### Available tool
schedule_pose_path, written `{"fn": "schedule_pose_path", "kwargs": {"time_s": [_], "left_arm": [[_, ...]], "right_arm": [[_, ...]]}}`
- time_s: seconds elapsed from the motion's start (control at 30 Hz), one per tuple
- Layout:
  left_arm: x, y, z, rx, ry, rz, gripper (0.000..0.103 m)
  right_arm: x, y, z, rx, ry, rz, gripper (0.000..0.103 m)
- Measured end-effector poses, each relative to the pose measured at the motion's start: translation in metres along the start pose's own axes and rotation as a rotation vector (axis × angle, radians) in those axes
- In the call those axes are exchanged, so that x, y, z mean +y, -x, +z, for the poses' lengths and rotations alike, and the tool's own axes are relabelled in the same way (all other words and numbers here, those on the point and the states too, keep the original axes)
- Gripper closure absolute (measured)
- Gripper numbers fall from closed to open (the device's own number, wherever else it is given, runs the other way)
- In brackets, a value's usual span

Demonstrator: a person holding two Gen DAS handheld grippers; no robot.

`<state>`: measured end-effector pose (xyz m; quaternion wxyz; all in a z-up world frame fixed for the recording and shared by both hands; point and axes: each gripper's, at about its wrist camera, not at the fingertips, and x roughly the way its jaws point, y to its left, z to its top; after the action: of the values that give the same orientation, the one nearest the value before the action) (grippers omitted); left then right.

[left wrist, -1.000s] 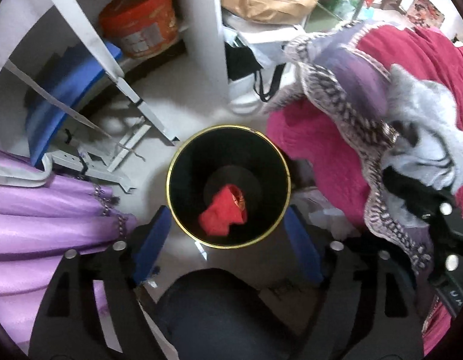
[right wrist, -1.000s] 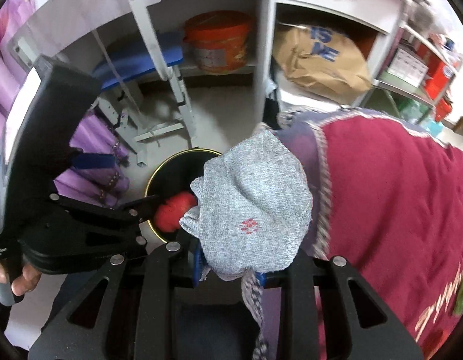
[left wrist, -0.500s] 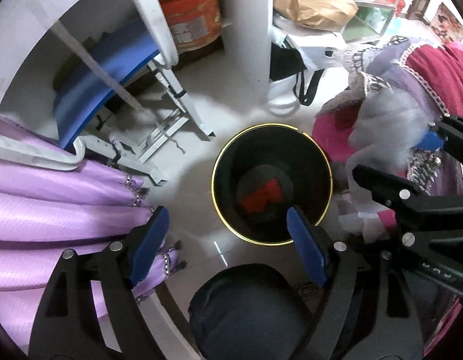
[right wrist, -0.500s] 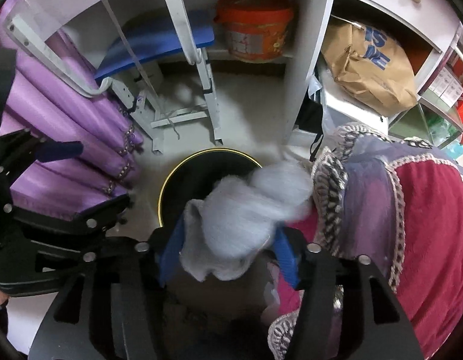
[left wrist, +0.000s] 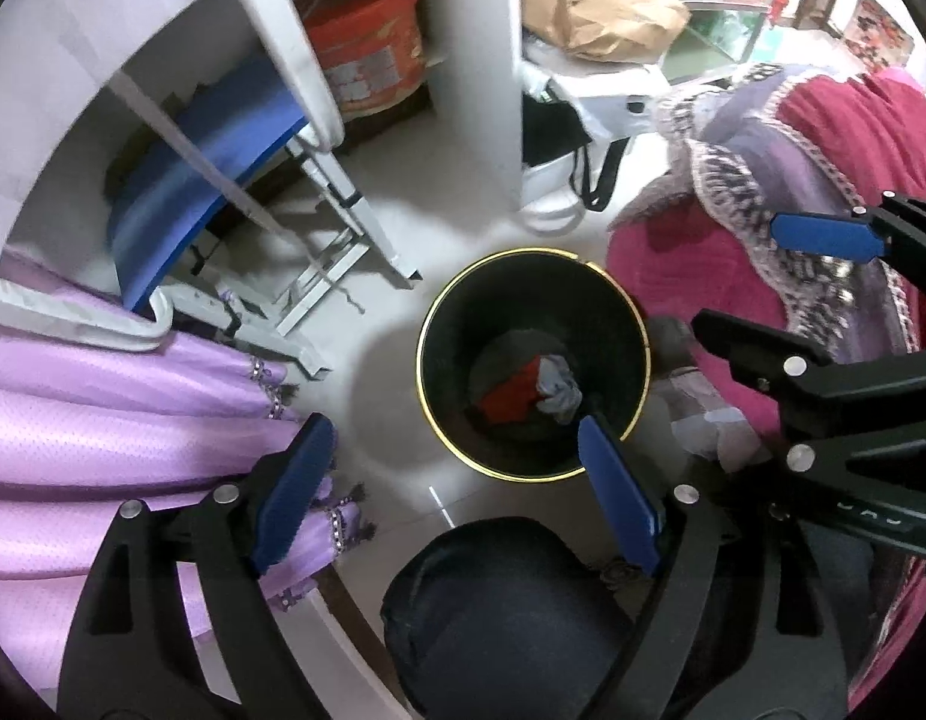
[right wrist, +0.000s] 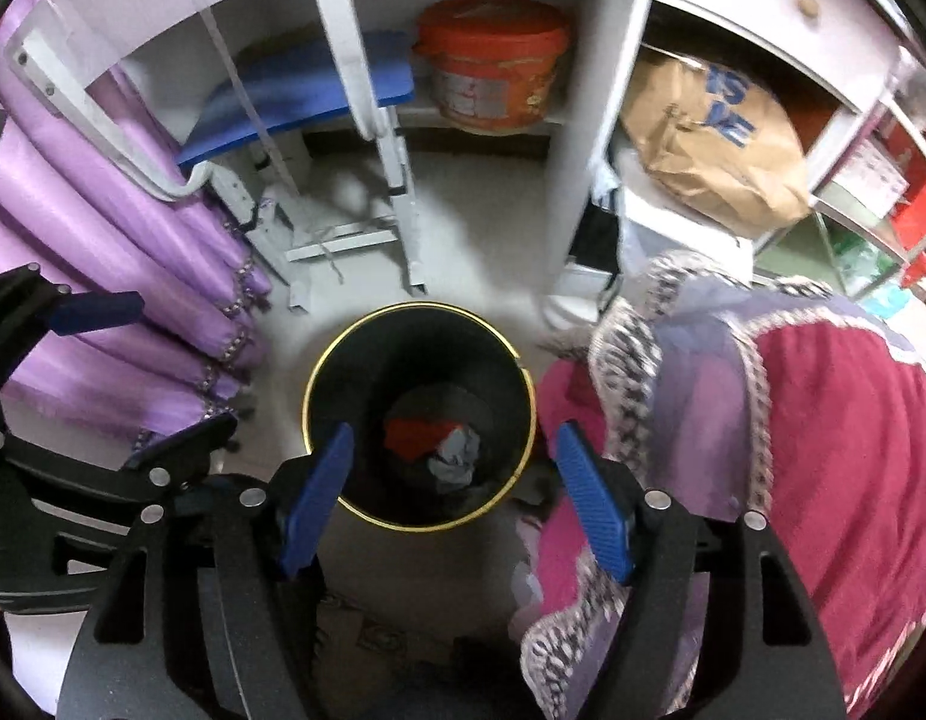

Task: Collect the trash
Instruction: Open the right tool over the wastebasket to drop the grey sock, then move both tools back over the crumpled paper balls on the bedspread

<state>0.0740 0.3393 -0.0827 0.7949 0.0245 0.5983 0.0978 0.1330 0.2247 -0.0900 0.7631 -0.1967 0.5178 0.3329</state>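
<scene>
Both jaws spread wide, nothing pinched in either. I've got the right gripper [right wrist: 454,498] almost straight above the black bin [right wrist: 319,372], its blue pads bracketing the near rim. Left gripper [left wrist: 457,492] is also over the bin, shifted toward its left side, so the right one is slightly better centred.

Trash count in the bin: two pieces. One red scrap [right wrist: 412,435], one grey crumpled rag [right wrist: 457,456], touching on the bin floor, grey on the side nearer me. Neither has a clear long axis, both balled up.

My read: both drops are done. Next pickup isn't in the bin. Any loose stuff would be by the maroon blanket [right wrist: 835,450] right of the bin, nearer the right gripper; I can't confirm what's trash there.
</scene>
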Motion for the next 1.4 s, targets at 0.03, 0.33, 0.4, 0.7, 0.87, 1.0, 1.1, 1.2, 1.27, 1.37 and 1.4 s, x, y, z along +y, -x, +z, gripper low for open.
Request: {"fn": "schedule_pose_path", "kwargs": {"time_s": [0.03, 0.33, 0.4, 0.7, 0.87, 1.0, 1.1, 1.2, 1.27, 1.37, 1.4], "left_arm": [[-0.003, 0.004, 0.000, -0.006, -0.010, -0.001, 0.021], [-0.034, 0.030, -0.007, -0.053, -0.109, 0.008, 0.021], [-0.041, 0.036, -0.008, -0.064, -0.131, 0.006, 0.021], [-0.086, 0.064, -0.009, -0.110, -0.236, -0.029, 0.021], [-0.117, 0.080, -0.013, -0.134, -0.303, -0.058, 0.021], [-0.142, 0.093, -0.019, -0.155, -0.359, -0.087, 0.021], [-0.160, 0.101, -0.023, -0.167, -0.399, -0.107, 0.021], [-0.177, 0.110, -0.029, -0.178, -0.437, -0.123, 0.021], [-0.188, 0.115, -0.032, -0.187, -0.462, -0.131, 0.021], [-0.208, 0.126, -0.041, -0.206, -0.510, -0.149, 0.021], [-0.213, 0.130, -0.044, -0.211, -0.522, -0.153, 0.021]], "right_arm": [[-0.003, 0.004, -0.003, 0.000, -0.017, -0.005, 0.036], [-0.023, 0.044, -0.031, -0.050, -0.115, -0.098, 0.036], [-0.026, 0.052, -0.039, -0.059, -0.133, -0.126, 0.036], [-0.052, 0.097, -0.079, -0.112, -0.269, -0.188, 0.031], [-0.067, 0.123, -0.105, -0.140, -0.335, -0.235, 0.031], [-0.077, 0.140, -0.131, -0.149, -0.384, -0.288, 0.031], [-0.087, 0.151, -0.150, -0.147, -0.428, -0.319, 0.031], [-0.095, 0.160, -0.169, -0.144, -0.473, -0.348, 0.031], [-0.099, 0.169, -0.182, -0.150, -0.500, -0.363, 0.031], [-0.105, 0.187, -0.201, -0.168, -0.534, -0.414, 0.031], [-0.107, 0.193, -0.207, -0.173, -0.545, -0.426, 0.031]]}}
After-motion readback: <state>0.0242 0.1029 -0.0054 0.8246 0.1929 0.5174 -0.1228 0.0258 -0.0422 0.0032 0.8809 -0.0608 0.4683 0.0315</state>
